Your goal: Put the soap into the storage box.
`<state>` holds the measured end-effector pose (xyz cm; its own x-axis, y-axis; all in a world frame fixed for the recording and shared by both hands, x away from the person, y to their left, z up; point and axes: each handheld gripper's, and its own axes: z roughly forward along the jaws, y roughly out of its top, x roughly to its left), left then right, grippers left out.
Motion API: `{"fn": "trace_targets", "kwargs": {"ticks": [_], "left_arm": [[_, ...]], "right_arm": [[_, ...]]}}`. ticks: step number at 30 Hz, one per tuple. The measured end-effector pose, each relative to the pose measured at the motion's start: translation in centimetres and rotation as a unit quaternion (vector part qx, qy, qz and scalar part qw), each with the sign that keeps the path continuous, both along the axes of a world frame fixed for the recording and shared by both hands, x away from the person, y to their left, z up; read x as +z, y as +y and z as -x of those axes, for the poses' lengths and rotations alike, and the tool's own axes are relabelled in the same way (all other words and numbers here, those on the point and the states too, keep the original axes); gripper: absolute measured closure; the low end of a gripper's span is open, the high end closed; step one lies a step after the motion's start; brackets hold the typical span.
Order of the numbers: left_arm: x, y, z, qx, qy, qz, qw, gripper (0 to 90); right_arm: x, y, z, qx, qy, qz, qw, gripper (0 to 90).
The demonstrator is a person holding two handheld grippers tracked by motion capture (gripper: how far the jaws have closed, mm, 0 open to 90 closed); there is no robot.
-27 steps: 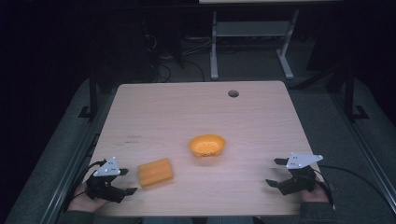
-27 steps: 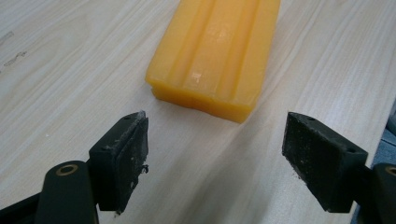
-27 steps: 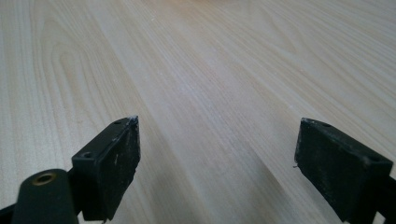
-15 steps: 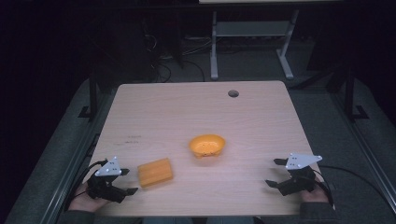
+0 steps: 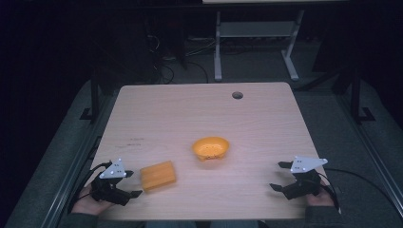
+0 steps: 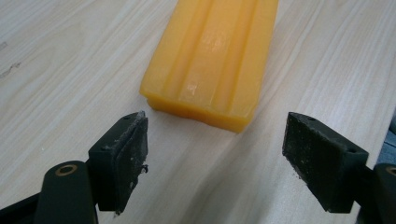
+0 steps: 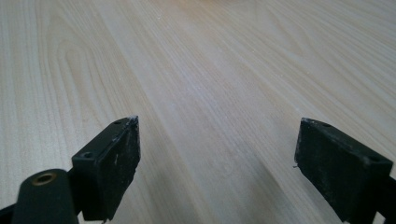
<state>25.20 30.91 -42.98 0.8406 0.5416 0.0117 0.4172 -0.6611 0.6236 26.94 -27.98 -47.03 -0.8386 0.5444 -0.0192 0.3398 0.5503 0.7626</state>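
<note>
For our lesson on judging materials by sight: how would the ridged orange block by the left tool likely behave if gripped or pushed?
The orange block lies flat on a broad face, so pushed it would probably slide, not roll or tip. Its waxy sheen suggests it may slip somewhat between the pads. Its crisp ridges and edges hint at a fairly stiff solid. The left tool is open just short of it.

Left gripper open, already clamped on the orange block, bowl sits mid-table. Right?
Not clamped. In the left gripper view the left gripper is open, its jaws spread short of the orange block and not touching it. The bowl does sit mid-table, as the high view shows.
</note>
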Motion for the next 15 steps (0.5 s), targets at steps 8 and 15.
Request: {"fn": "trace_targets", "kwargs": {"ticks": [8, 15], "left_arm": [[0.27, -0.65, -0.37, -0.006, -0.006, -0.006, 0.9999, 20.8], [0.5, -1.03, -0.73, -0.007, -0.007, -0.002, 0.9999, 20.1]], "right_arm": [[-0.06, 0.05, 0.05, 0.0, 0.001, -0.001, 1.0, 13.5], [-0.09, 0.12, 0.11, 0.002, 0.001, -0.001, 1.0, 13.5]]}}
